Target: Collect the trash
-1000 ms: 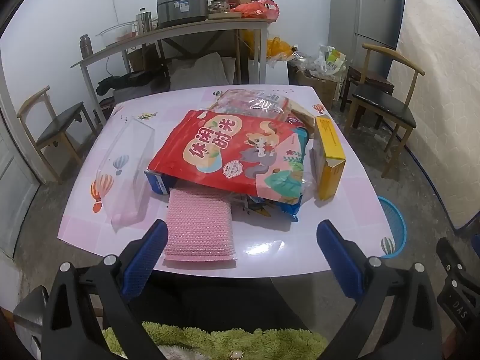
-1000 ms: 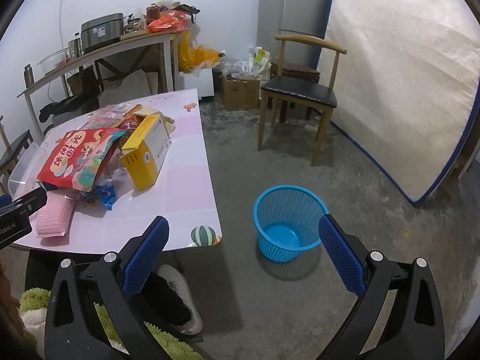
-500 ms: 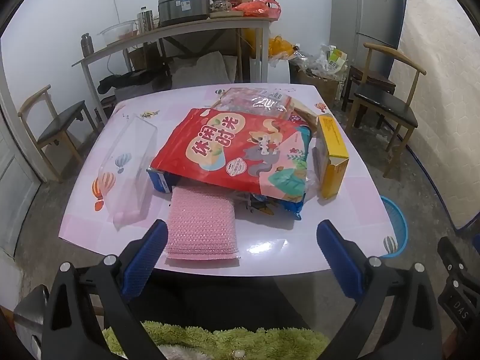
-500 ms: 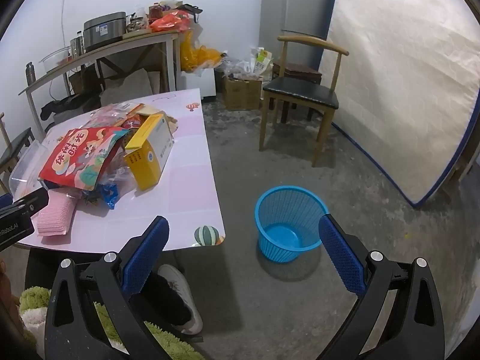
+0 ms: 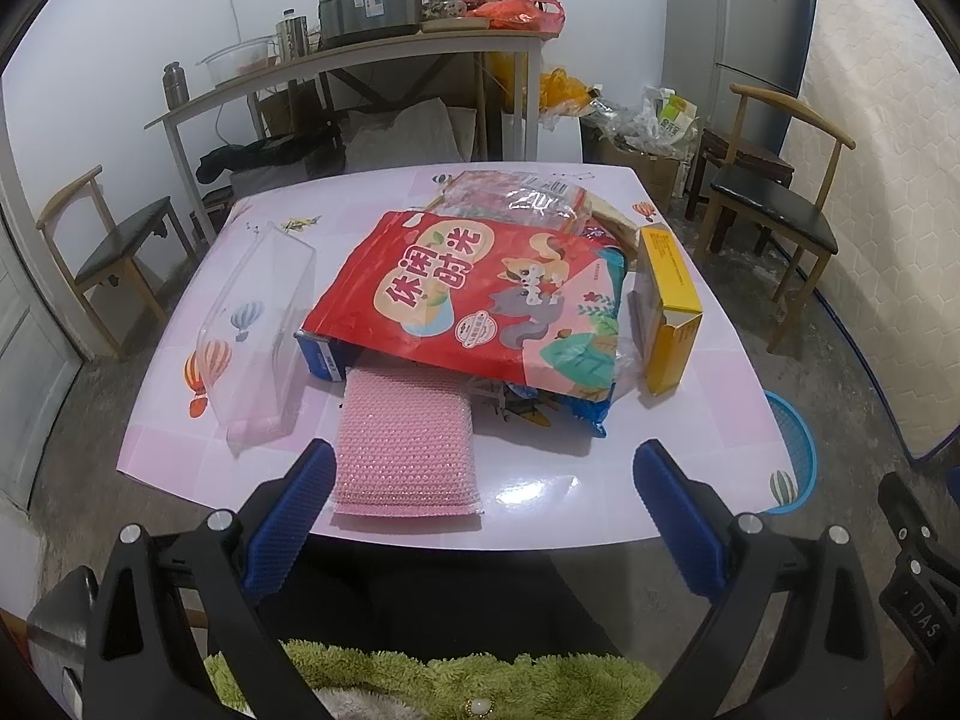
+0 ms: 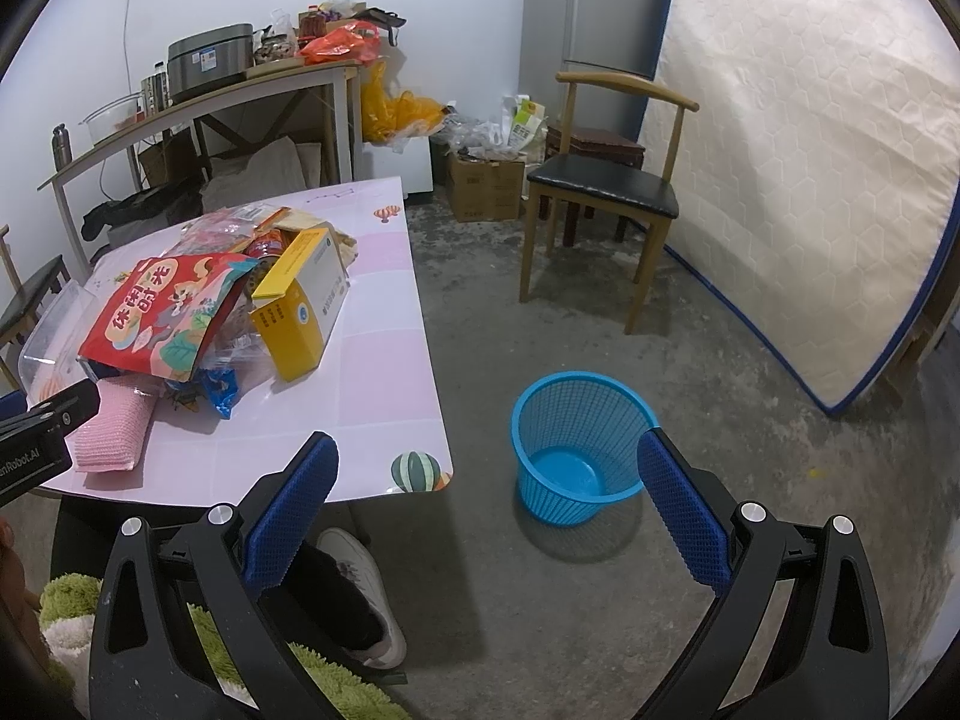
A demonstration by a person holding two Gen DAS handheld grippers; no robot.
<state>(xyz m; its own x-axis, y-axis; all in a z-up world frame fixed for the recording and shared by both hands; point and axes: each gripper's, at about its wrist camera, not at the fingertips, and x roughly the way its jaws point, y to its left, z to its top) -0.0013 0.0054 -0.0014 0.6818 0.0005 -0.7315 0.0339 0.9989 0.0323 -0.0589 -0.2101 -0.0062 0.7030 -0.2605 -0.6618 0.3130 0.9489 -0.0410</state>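
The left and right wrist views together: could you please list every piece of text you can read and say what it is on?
"休闲时光": red snack bag, in large characters.
"DAS": black body of the right gripper, at the left view's lower right edge.
"nRobot.AI": black body of the left gripper, at the right view's left edge, cut off.
Yellow box: printing too small to read.
Rice cooker label: blurred.

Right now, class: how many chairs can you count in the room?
3. One black-seated chair stands right of the table, near the mattress. A darker one sits behind it by the fridge. A third chair stands left of the table. Others may be hidden.
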